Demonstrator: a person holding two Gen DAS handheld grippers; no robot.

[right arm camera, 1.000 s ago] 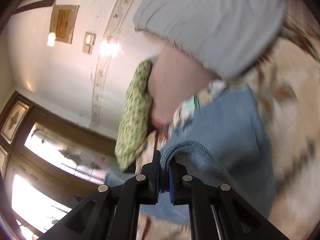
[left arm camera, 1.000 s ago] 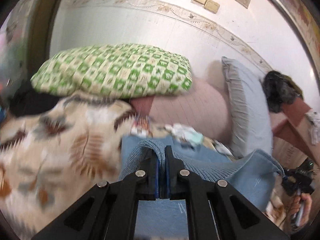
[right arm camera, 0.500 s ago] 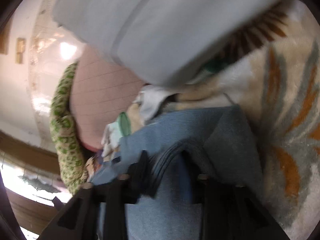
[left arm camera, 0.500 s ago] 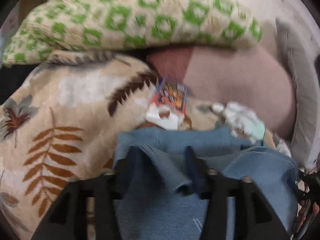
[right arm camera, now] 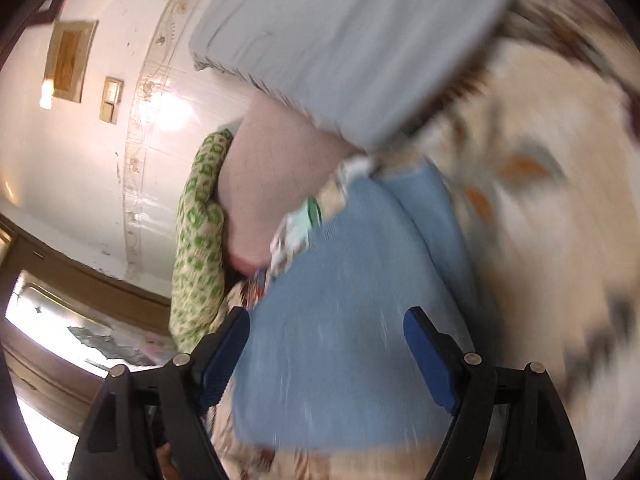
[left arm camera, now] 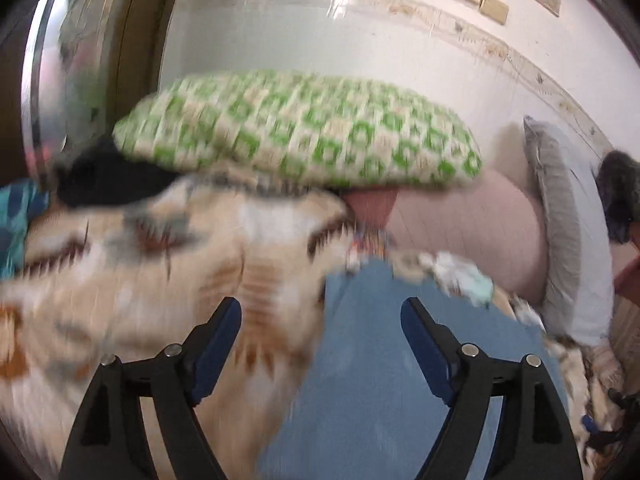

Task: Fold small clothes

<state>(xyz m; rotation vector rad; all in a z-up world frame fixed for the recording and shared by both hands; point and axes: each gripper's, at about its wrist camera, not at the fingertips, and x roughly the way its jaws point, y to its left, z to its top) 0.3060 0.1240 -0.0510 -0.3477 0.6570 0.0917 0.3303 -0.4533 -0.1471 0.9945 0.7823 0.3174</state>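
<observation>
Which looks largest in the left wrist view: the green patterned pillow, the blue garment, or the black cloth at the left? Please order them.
1. Green patterned pillow and blue garment: similar, and the garment lies nearer the camera, so unsure.
2. Black cloth: clearly smallest.

— What colour is the garment [left arm camera: 384,360] in front of me?

— Plain light blue knit, no print. It lies on my blanket [left arm camera: 132,280], which is cream with rust-orange and brown fern leaves and grey patches.

— And at twelve o'clock in my left view?

— A pillow [left arm camera: 304,136], cream with a grid of green squares. Under it, at two o'clock, a pale pink cushion [left arm camera: 472,232] crossed by thin lines, then a grey-blue pillow [left arm camera: 568,240] at three o'clock.

— My tools?

— My left gripper [left arm camera: 321,312] and right gripper [right arm camera: 327,322] are black with dark blue pads [left arm camera: 218,344]. The wall [left arm camera: 320,32] behind is white with a faded beige vine border.
</observation>
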